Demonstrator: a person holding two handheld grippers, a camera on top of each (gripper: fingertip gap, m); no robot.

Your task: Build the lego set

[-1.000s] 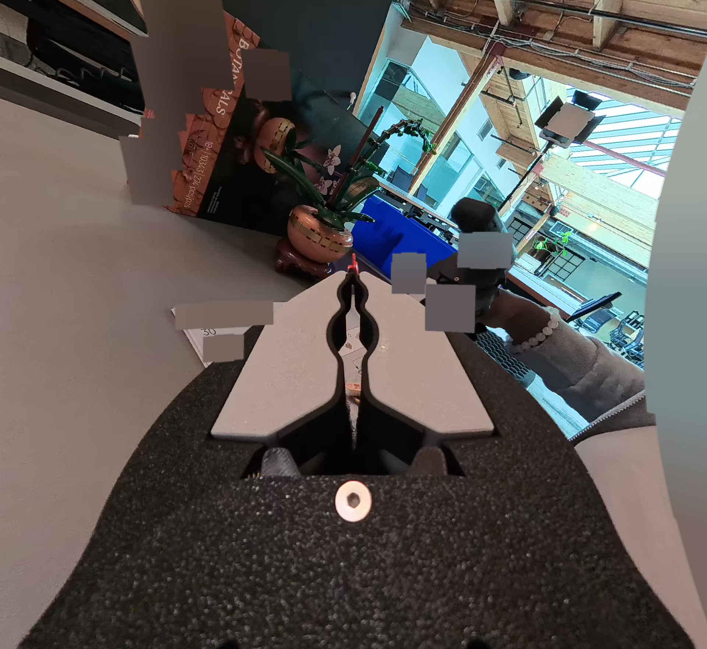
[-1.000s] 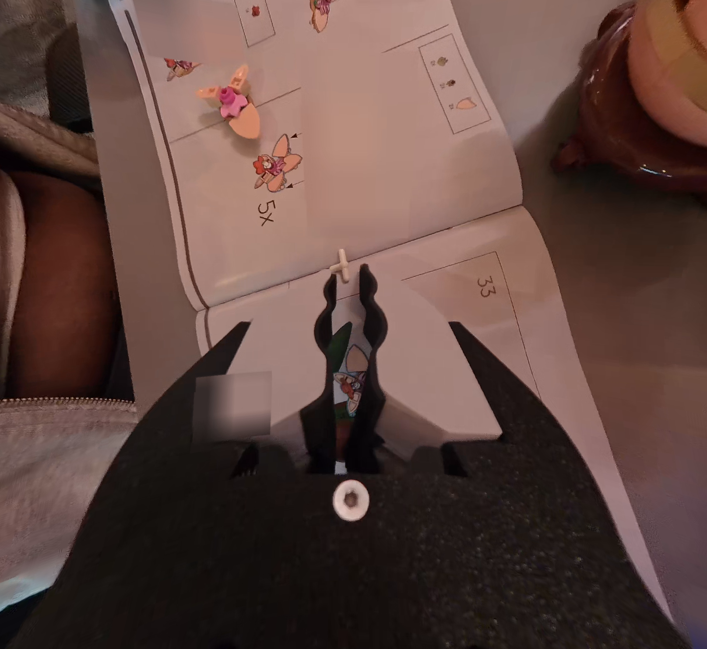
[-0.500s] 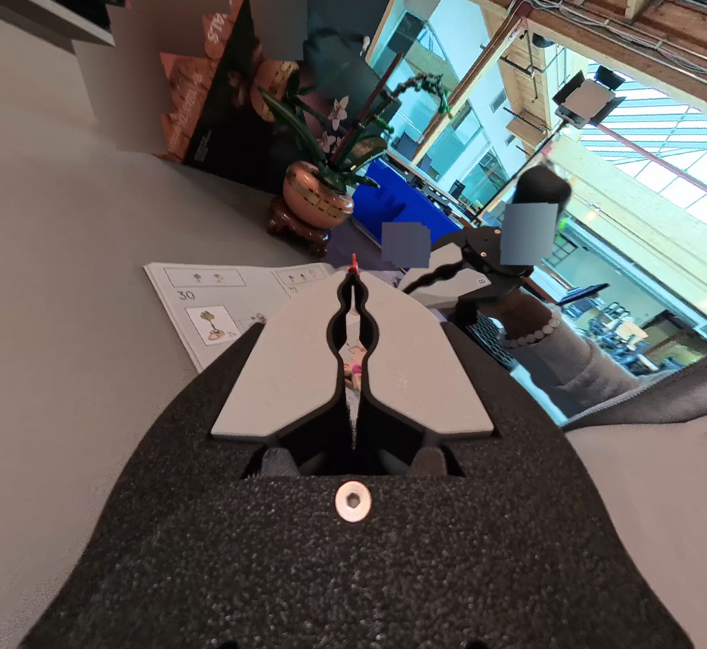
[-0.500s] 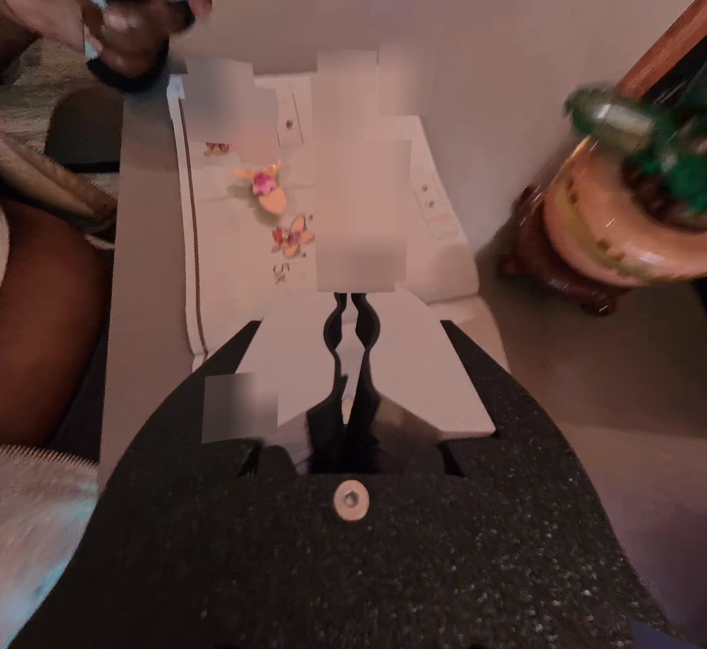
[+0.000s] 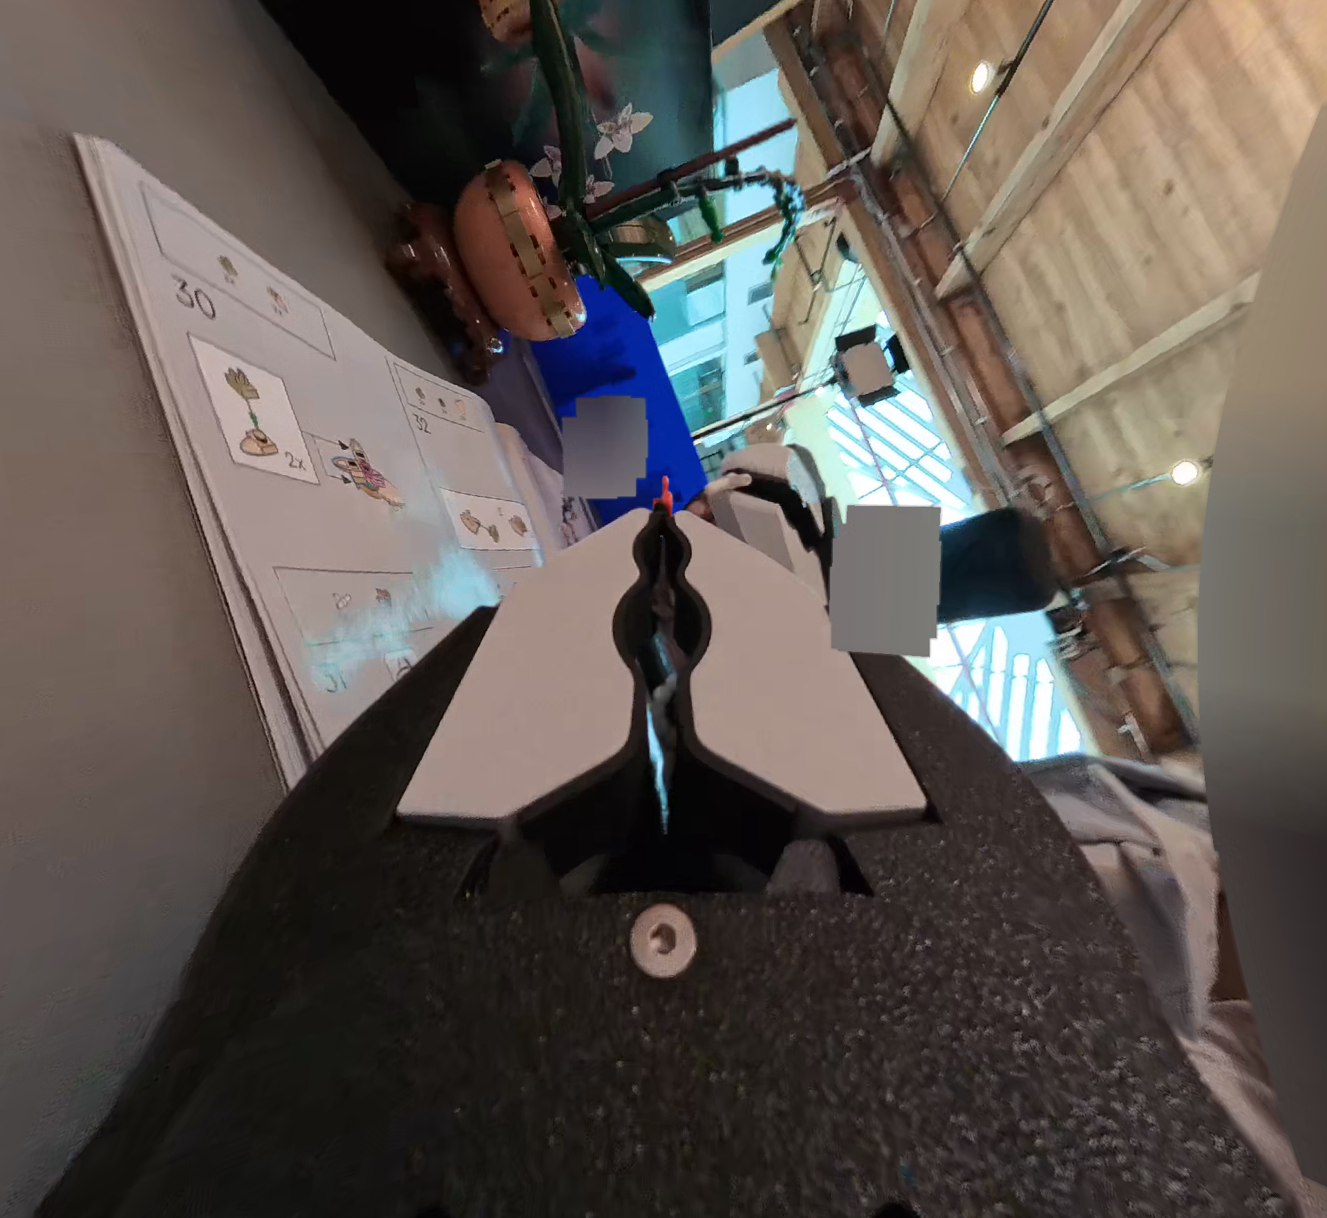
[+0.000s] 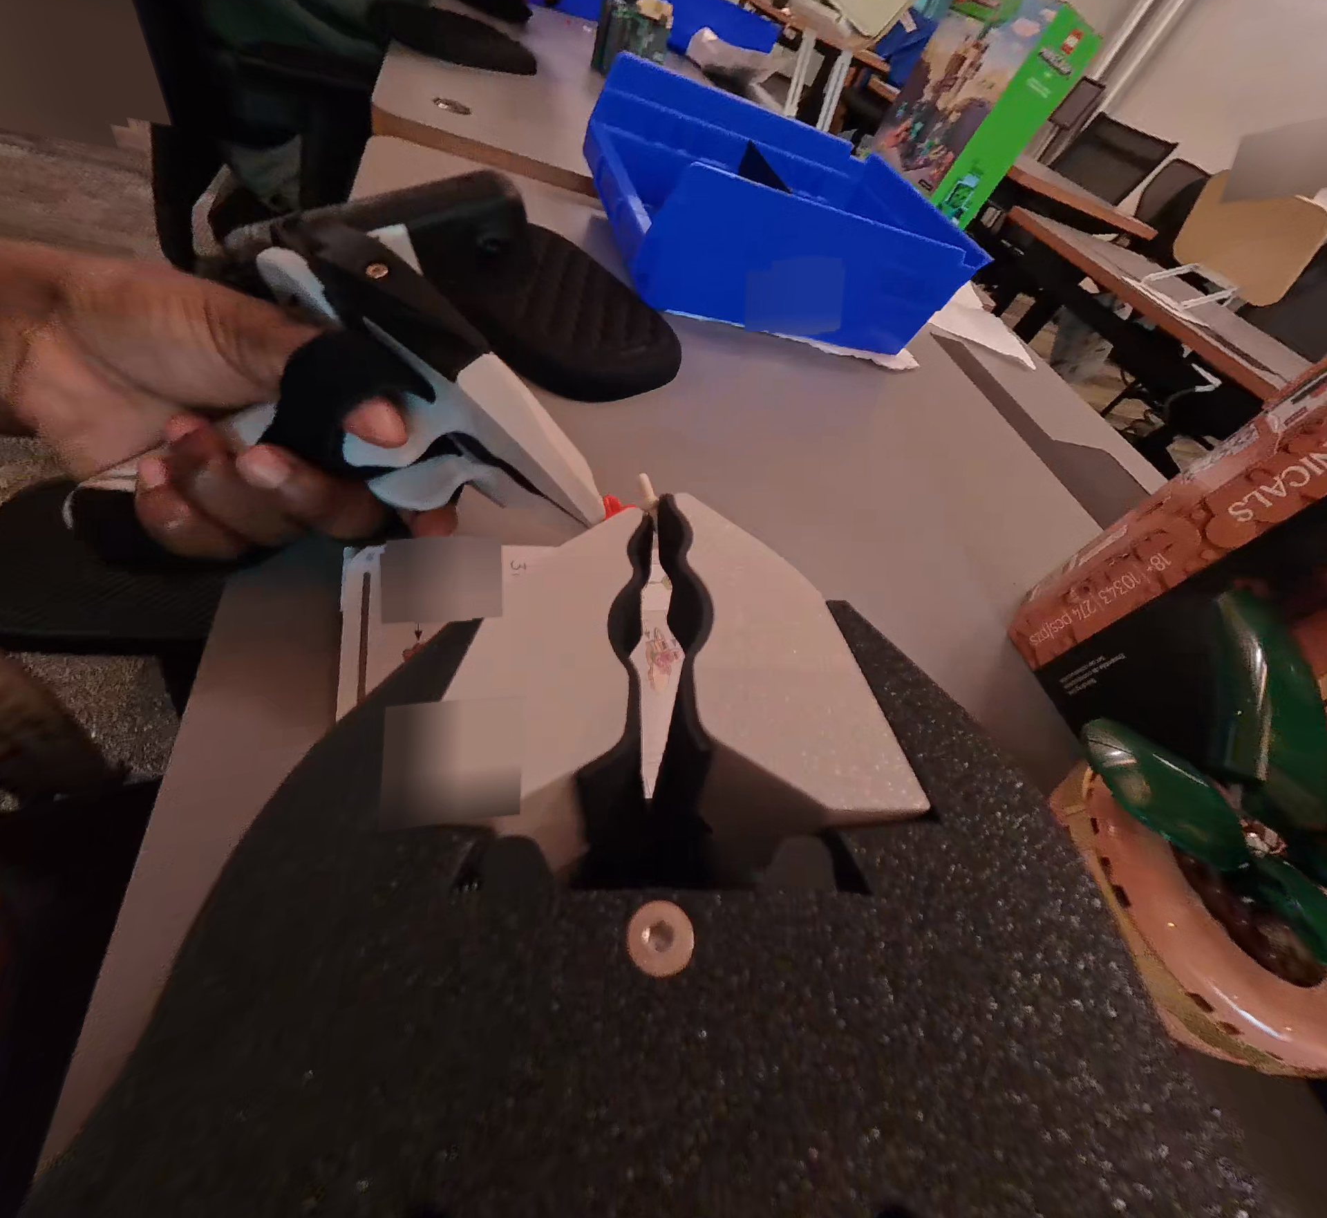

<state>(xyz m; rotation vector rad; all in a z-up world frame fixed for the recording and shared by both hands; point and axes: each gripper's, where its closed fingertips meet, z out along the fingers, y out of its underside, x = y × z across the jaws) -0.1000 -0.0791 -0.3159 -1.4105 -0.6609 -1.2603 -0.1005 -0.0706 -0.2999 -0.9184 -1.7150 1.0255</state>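
My left gripper [image 5: 665, 514] is shut on a tiny red piece [image 5: 665, 492] that sticks out of its tips; it also shows in the right wrist view [image 6: 585, 514], held in a hand, with the red piece [image 6: 612, 505]. My right gripper [image 6: 652, 514] is shut on a small white cross-shaped piece [image 6: 646, 488]. The two tips sit almost together above the open instruction booklet [image 5: 301, 436]. The built lego orchid in its pink pot [image 5: 513, 264] stands beyond the booklet; its pot [image 6: 1177, 896] is at the right in the right wrist view.
A blue bin [image 6: 775, 235] stands on the grey table [image 6: 826, 451] behind the grippers. The set's box [image 6: 1177, 573] stands at the right. A black mat [image 6: 567, 314] lies left of the bin. Another person works at a far table.
Both grippers have lifted off the booklet and swung up toward each other. The right one came up from pointing down at the page; the tips now nearly meet.
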